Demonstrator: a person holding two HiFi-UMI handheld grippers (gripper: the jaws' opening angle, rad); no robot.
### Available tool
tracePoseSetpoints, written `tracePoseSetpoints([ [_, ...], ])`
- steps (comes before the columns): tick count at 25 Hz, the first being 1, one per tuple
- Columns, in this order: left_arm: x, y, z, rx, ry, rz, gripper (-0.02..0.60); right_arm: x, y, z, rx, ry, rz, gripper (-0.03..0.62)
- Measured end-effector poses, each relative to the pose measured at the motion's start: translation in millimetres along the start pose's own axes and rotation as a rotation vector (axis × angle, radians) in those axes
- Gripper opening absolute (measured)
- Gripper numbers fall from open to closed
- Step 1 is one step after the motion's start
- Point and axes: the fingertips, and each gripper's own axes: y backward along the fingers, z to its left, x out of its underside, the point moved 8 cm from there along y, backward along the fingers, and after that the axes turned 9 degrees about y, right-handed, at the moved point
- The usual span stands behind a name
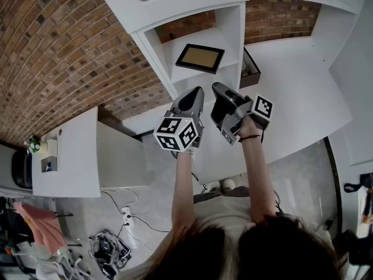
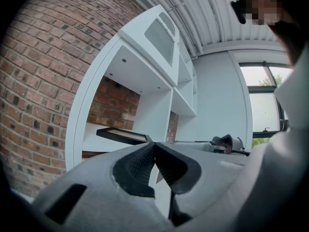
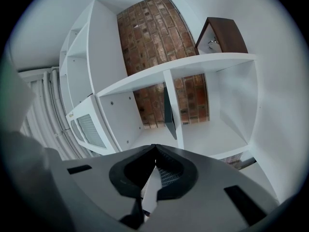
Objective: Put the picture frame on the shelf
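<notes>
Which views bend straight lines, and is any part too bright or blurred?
Head view: the shelf bows mildly, light is even. Left gripper view: strong fisheye, dark corners, the window washed out. Right gripper view: strong fisheye, the picture frame sharp.

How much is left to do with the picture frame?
Looks done: the dark rectangular picture frame lies flat inside the white shelf unit. Nothing is in hand: the left tongs and right tongs are shut and empty. Nothing seems left.

The left arm and right arm are stretching forward side by side. The left gripper and right gripper are pointing far, jaws together and empty.
</notes>
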Motion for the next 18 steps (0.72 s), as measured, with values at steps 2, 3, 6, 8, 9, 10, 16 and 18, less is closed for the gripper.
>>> tracePoseSetpoints([
  [2,-0.2,1.0,-1.1,-0.001,-0.003,-0.003,0.011,0.7,0.8,0.1,-0.007,-0.007,-0.002,0.009],
  [3,-0.2,1.5,-1.6,-0.001,-0.004,-0.004,0.011,0.9,1.3,0.0,-0.010,-0.010,-0.003,0.009],
  [6,-1.5,2.4,-3.5,0.000,-0.006,-0.006,0.011,1.9,1.7,2.2,-0.019,-0.017,-0.005,0.009],
  [8,-1.8,2.6,-4.0,0.001,-0.006,-0.007,0.011,2.2,1.6,3.1,-0.034,-0.033,-0.011,0.009],
  [9,-1.4,2.6,-4.2,0.001,-0.006,-0.006,0.011,2.2,1.7,3.0,-0.041,-0.042,-0.014,0.009],
  [10,-0.9,2.4,-4.4,0.001,-0.006,-0.005,0.011,2.1,1.9,2.9,-0.045,-0.046,-0.015,0.009],
  [16,2.4,2.7,-8.9,0.003,-0.007,0.001,0.011,2.7,5.2,5.5,-0.061,-0.040,-0.004,0.009],
  [18,4.2,3.0,-10.3,0.001,-0.007,0.007,0.011,3.2,6.5,6.7,-0.062,-0.043,-0.002,0.009],
])
